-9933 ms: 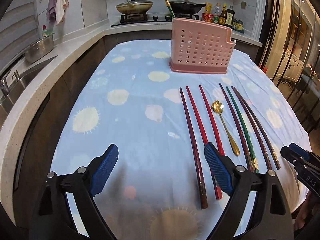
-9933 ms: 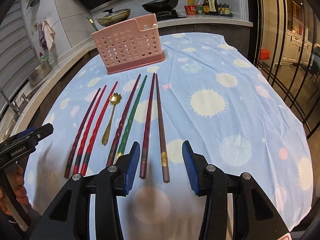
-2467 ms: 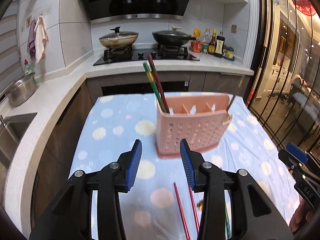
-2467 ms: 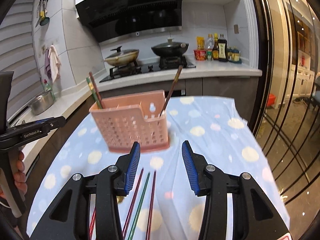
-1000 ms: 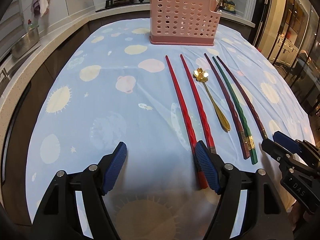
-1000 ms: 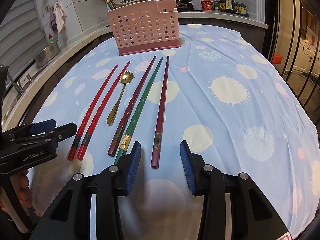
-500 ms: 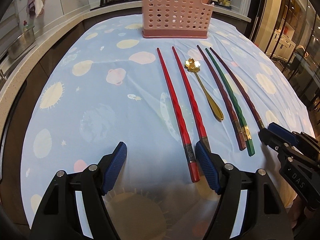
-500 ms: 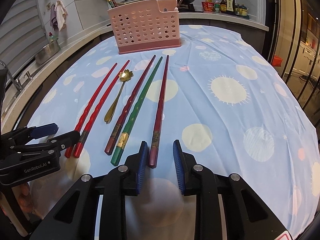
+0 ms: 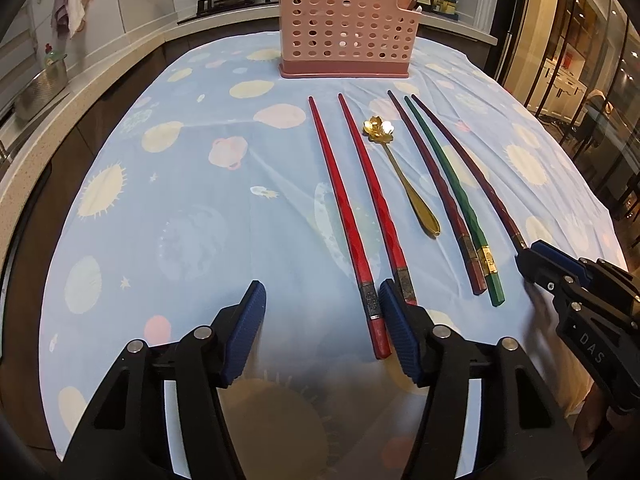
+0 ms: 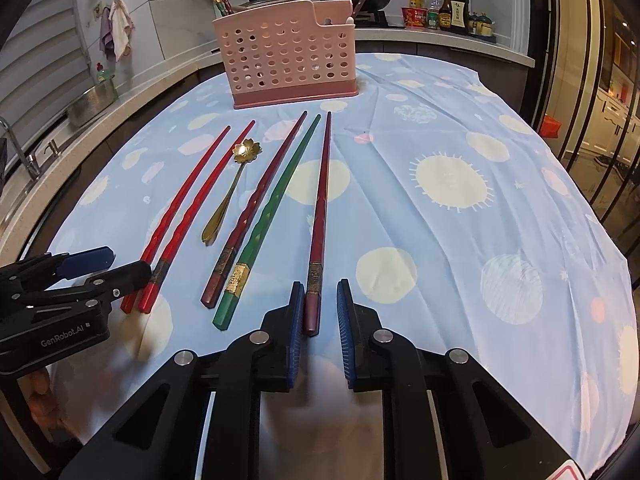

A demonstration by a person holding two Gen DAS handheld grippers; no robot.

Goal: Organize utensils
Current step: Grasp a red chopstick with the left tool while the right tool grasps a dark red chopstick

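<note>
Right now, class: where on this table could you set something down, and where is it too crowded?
Free: the cloth right of the maroon chopstick, out to the table edge, and the stretch left of the red chopsticks toward the counter. Crowded: the strip before the pink holder, where the chopsticks and gold spoon lie side by side, with both grippers at their near ends.

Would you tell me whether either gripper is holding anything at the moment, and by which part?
Nothing is firmly held. The right gripper, jaws just closing, brackets the near end of the dark red chopstick with a gap remaining. The left gripper is open beside a red chopstick.
</note>
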